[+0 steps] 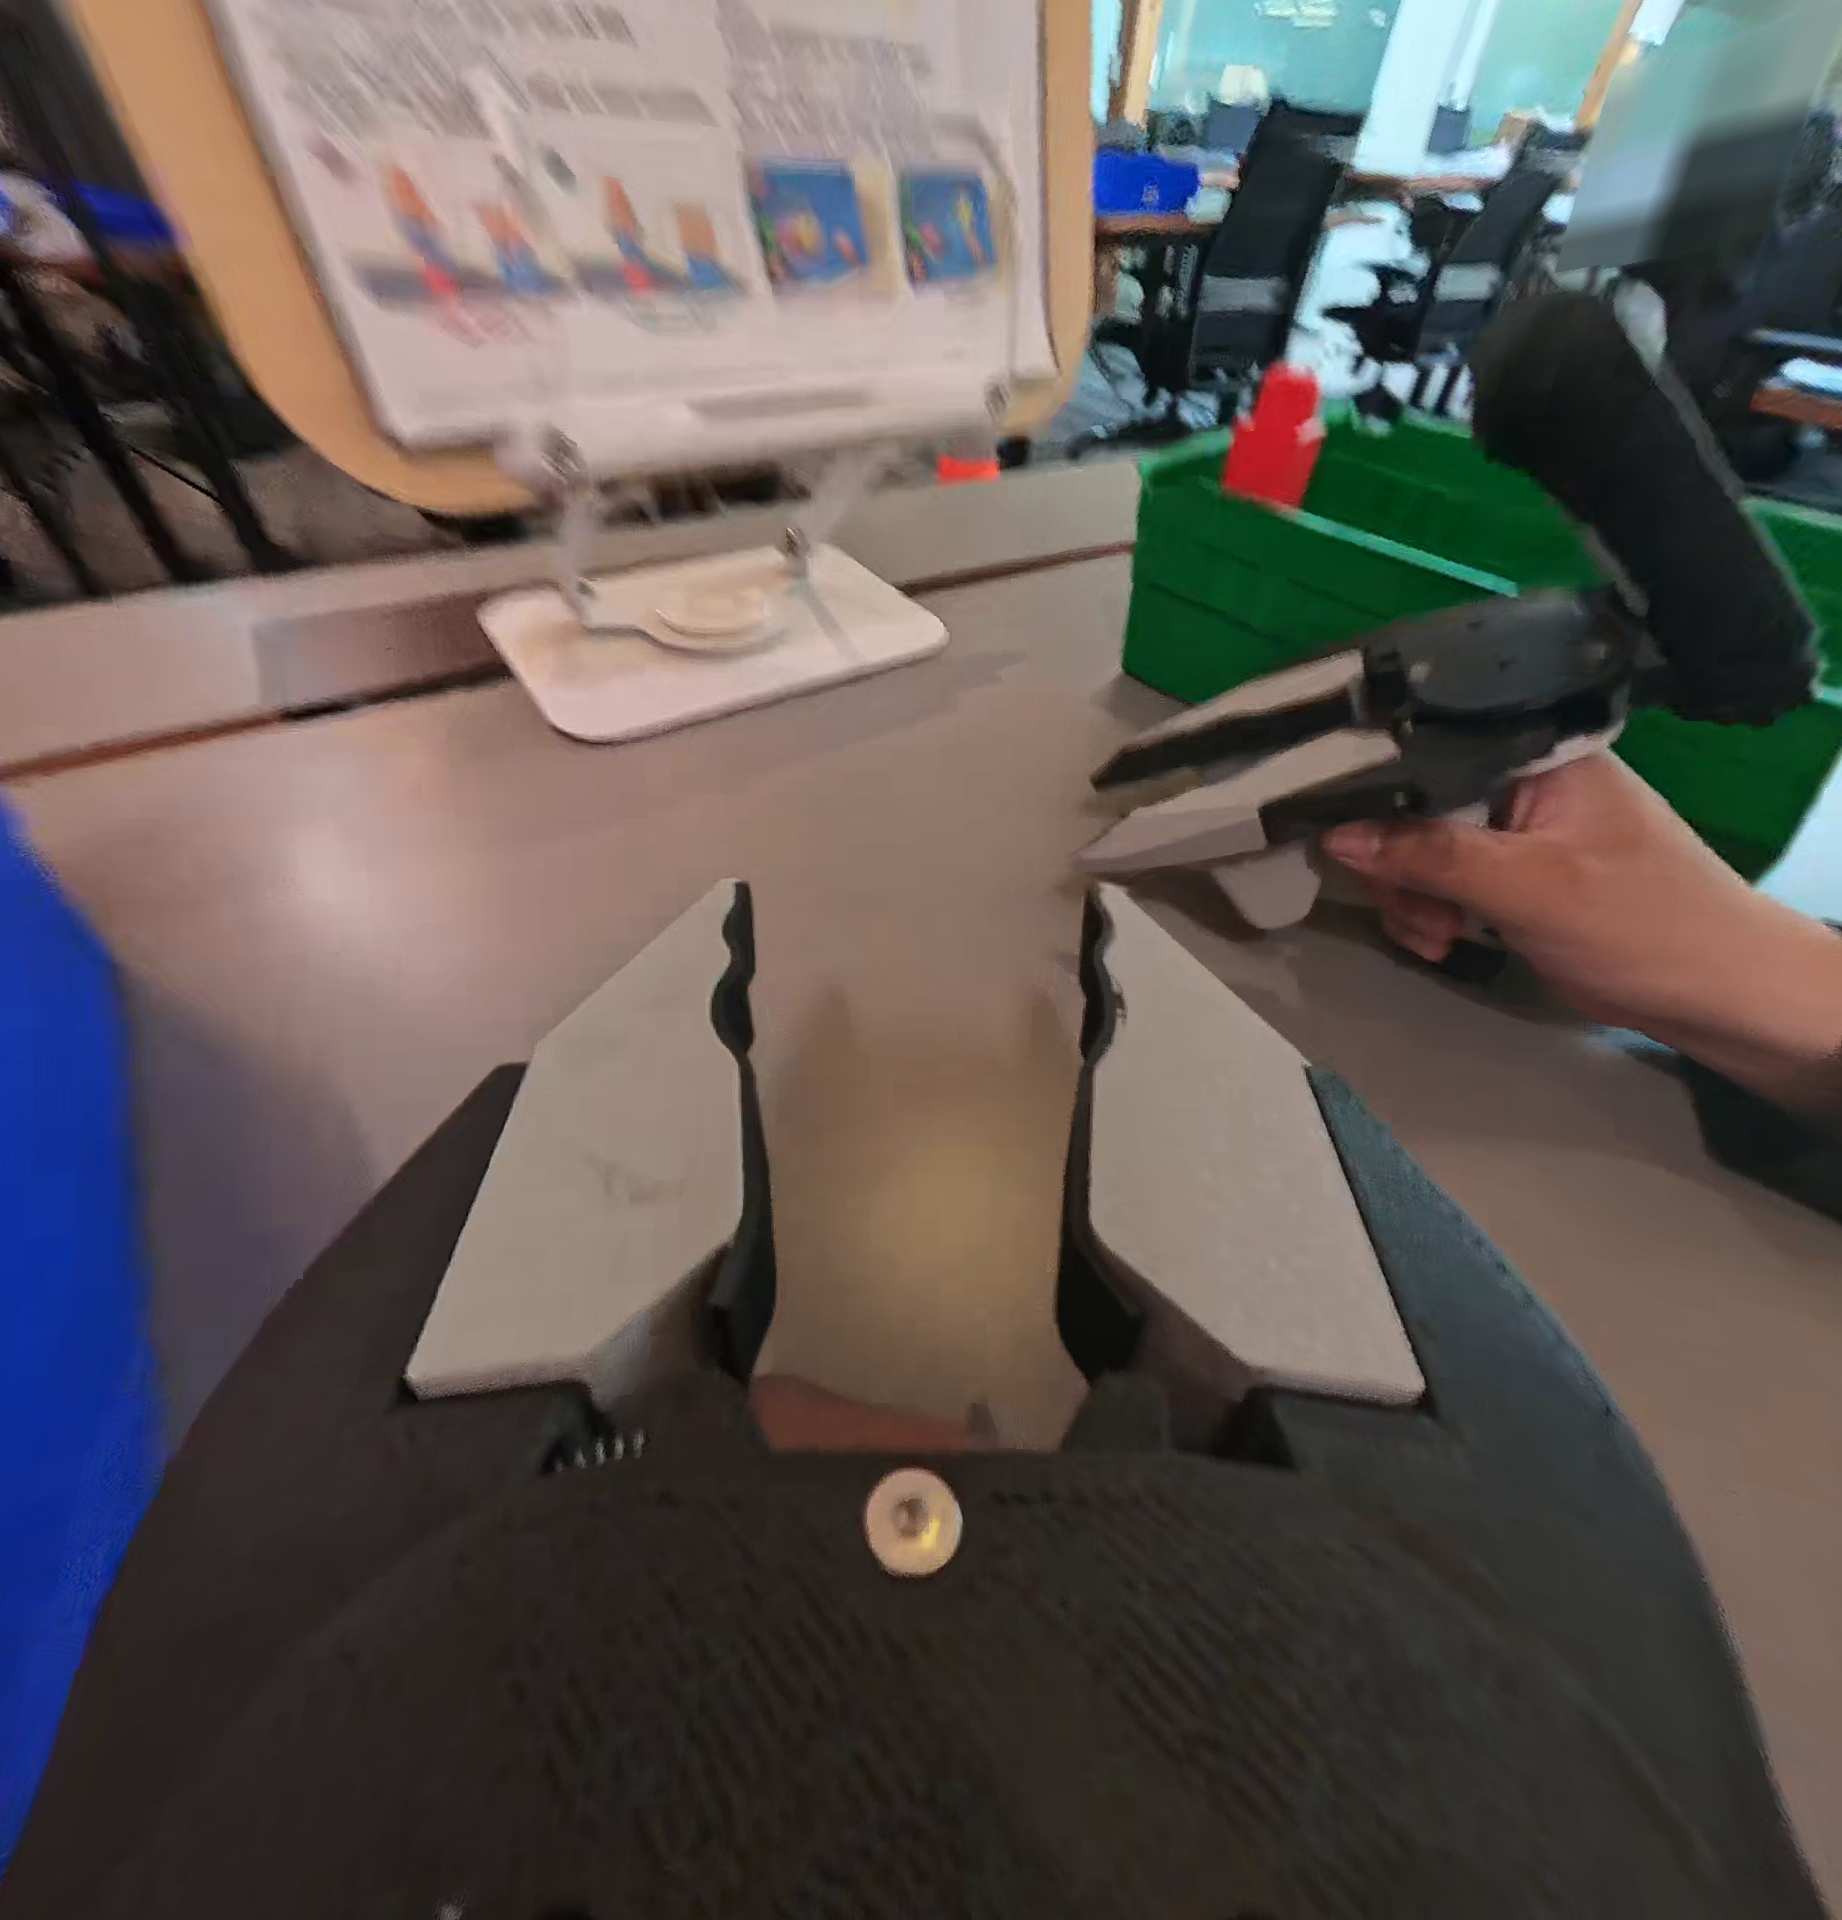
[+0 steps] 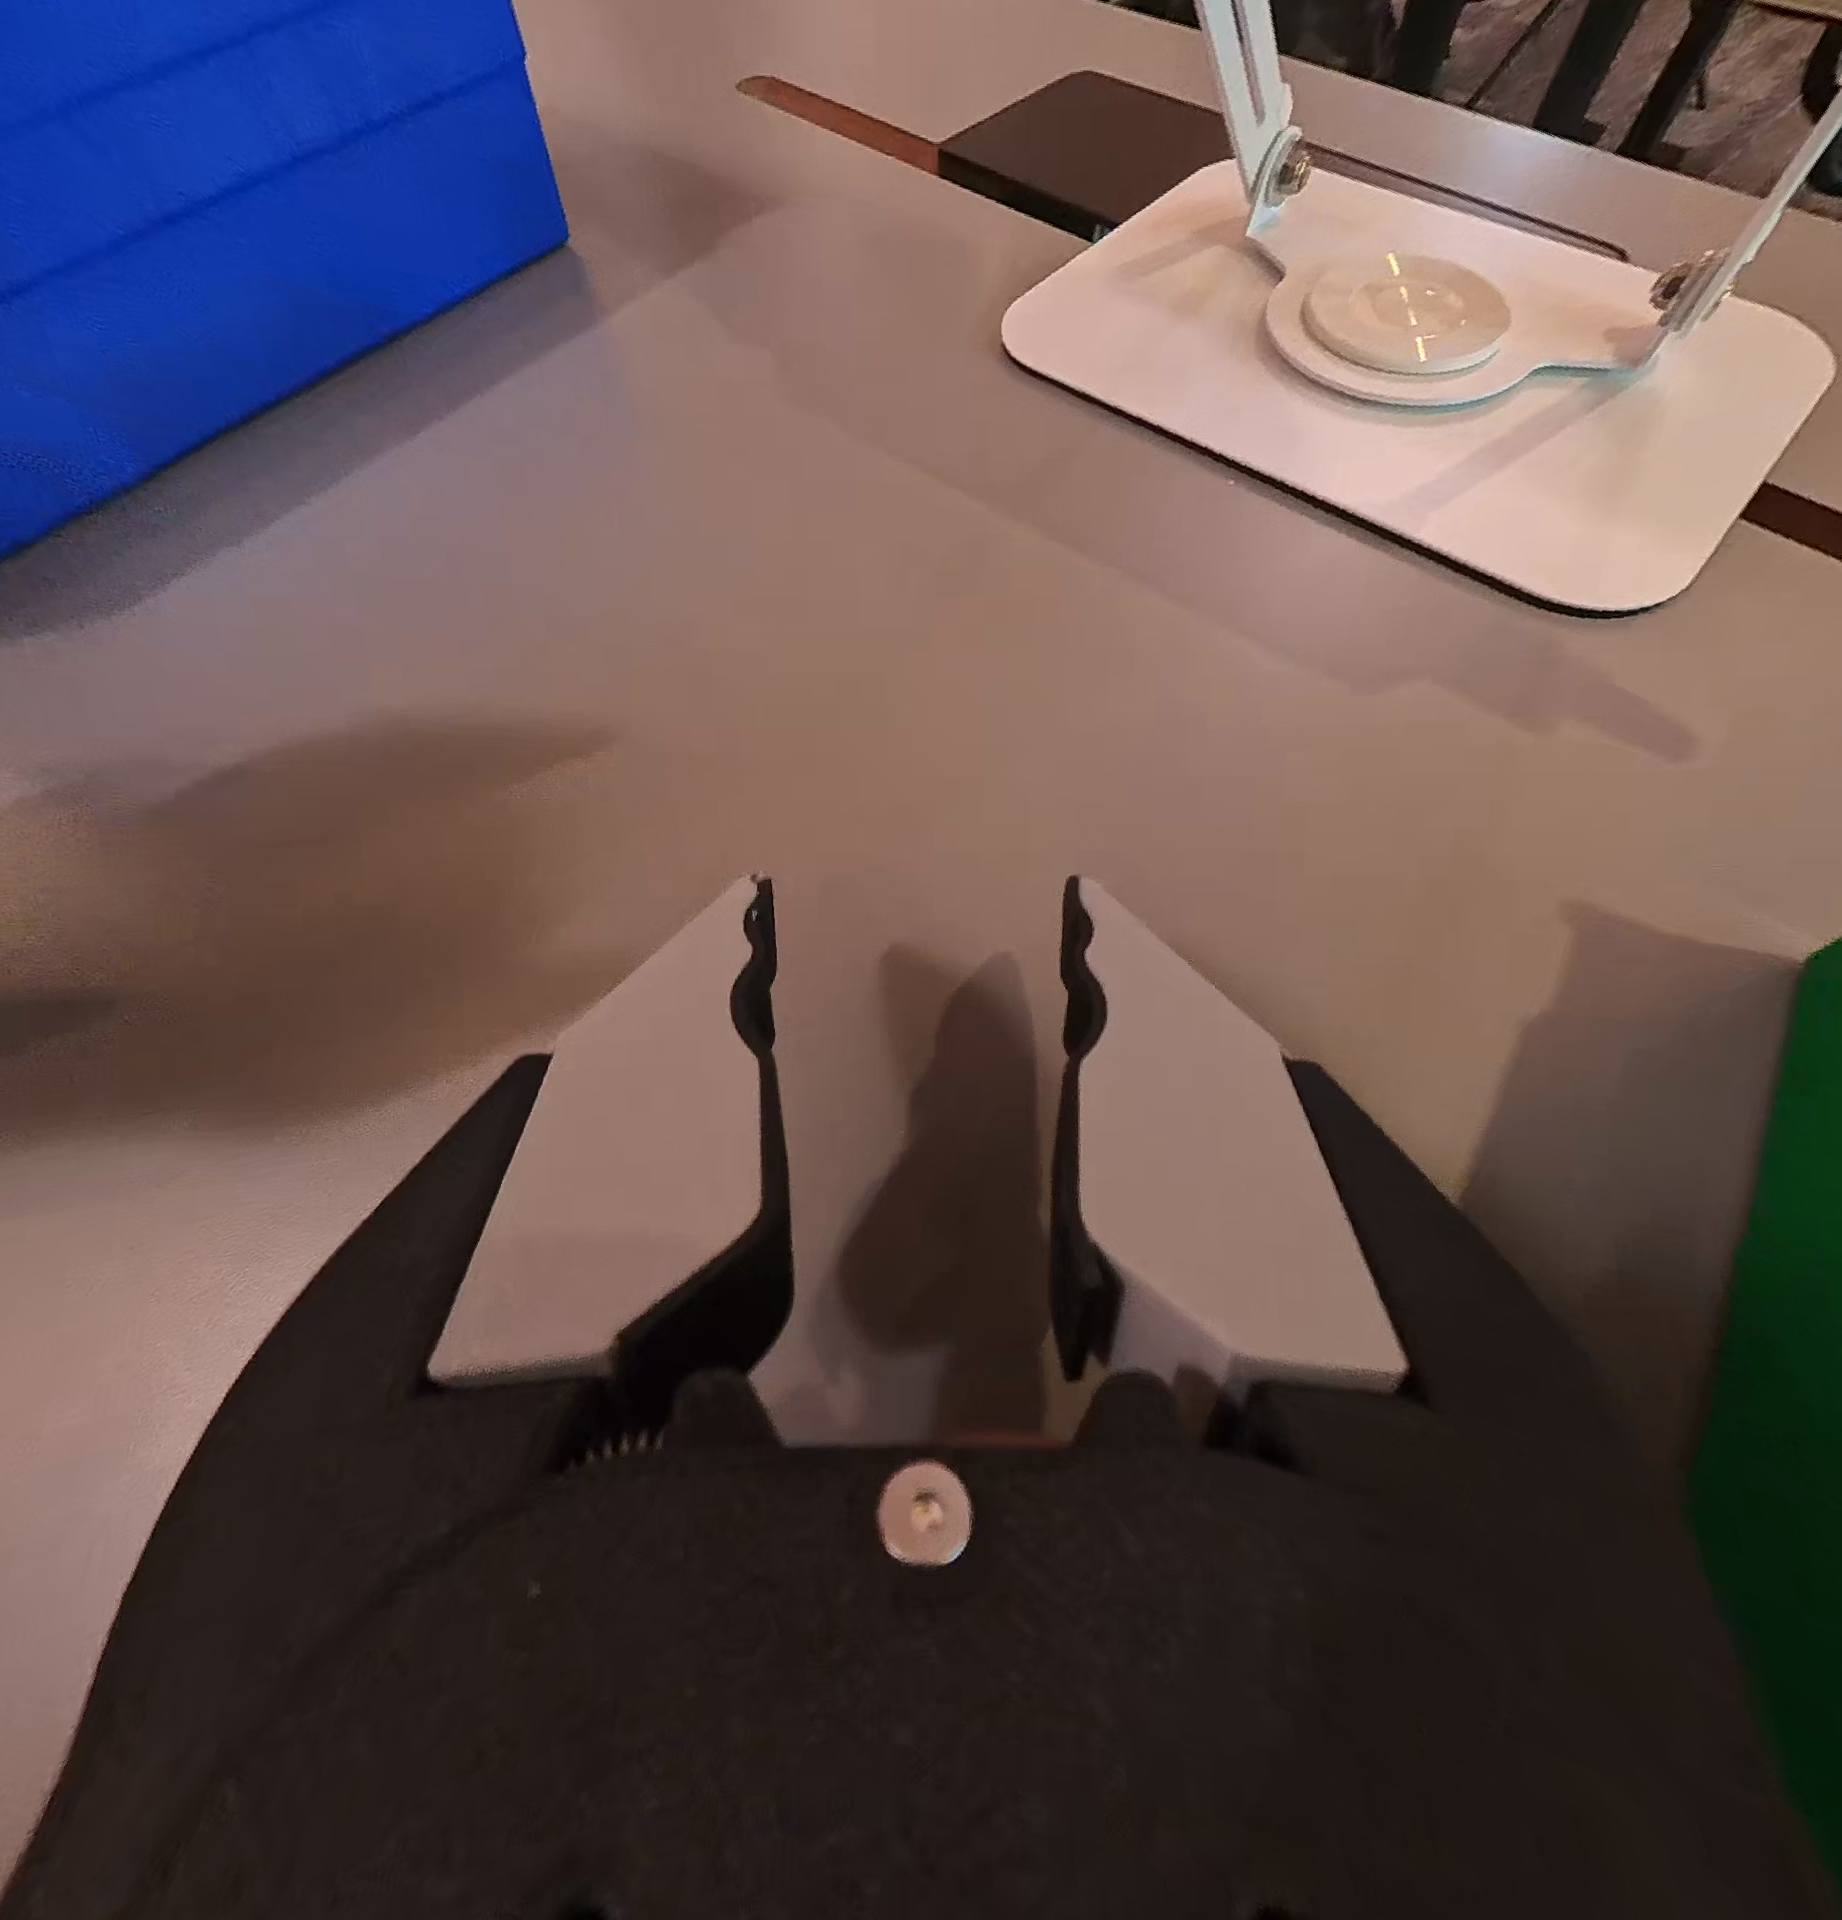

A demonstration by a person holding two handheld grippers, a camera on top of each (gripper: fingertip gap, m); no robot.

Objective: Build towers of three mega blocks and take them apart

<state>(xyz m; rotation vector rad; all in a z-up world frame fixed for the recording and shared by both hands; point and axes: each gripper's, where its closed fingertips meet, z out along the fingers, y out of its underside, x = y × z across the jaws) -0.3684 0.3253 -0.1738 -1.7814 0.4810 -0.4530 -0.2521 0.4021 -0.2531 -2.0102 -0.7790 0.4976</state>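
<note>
Both pairs of fingers stand apart with nothing between them. On the left gripper (image 1: 917, 904) the grey fingers (image 1: 626, 1143) frame a clear strip of bare grey bench (image 1: 584, 831), and the black inner pads touch nothing. On the right gripper (image 2: 917, 883) the fingers (image 2: 647, 1132) are spread about as far, and between them falls only a dark shadow on the bench (image 2: 896, 644).

From the left wrist view, the right gripper (image 1: 1093, 816) shows off to the right, held in a hand (image 1: 1582, 894) just above the bench, its tips pointing left and parted a little, close beside the left gripper's right fingertip.

Farther out, a white stand (image 1: 719, 634) sits on the bench ahead; its flat base (image 2: 1416, 395) carries a round disc and two slim legs, and it props up a board (image 1: 647, 208) with coloured printed sheets. A blue bin (image 2: 221, 260) stands at the left edge of the bench, blurred in the left wrist view. A green bin (image 1: 1312, 582) stands at the right, behind the right gripper, and a red block (image 1: 1275, 436) sticks up upright inside it, well apart from both grippers. No other blocks can be made out; the rest of the bin's inside is hidden. Beyond the bench are dark office chairs (image 1: 1249, 249) and desks, out of focus.
</note>
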